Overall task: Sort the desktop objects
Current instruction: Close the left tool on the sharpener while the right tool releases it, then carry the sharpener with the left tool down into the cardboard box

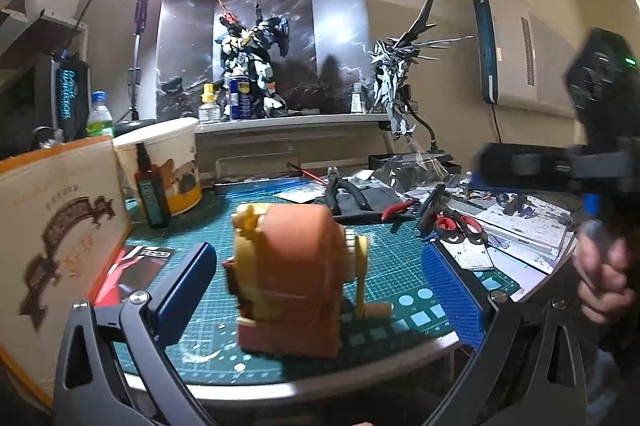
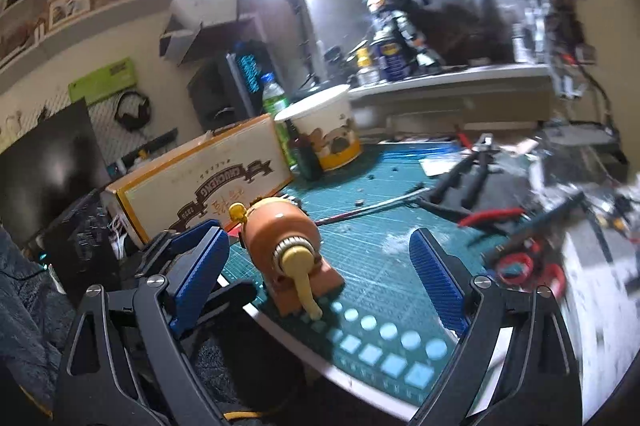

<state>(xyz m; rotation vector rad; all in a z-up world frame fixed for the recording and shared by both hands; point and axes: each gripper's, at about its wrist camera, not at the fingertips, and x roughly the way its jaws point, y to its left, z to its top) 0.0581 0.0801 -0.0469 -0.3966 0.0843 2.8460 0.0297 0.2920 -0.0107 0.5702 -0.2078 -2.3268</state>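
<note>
An orange and yellow hand-crank pencil sharpener (image 1: 296,282) stands on the green cutting mat (image 1: 384,250) near the desk's front edge. My left gripper (image 1: 320,290) is open, its blue pads either side of the sharpener without touching it. In the right wrist view the sharpener (image 2: 288,250) stands between the open fingers of my right gripper (image 2: 320,270), crank facing the camera. The left gripper's blue pad (image 2: 196,266) shows just left of the sharpener. The right gripper's body (image 1: 600,129), held in a hand, appears at the right of the left wrist view.
A cream and orange box (image 1: 60,238) lies at the left, a paper cup (image 1: 164,165) and dark bottle (image 1: 150,185) behind it. Pliers (image 1: 352,193), red-handled cutters (image 2: 492,214), scissors (image 1: 460,226) and papers (image 1: 520,226) clutter the right. Model robots (image 1: 252,65) stand on a rear shelf.
</note>
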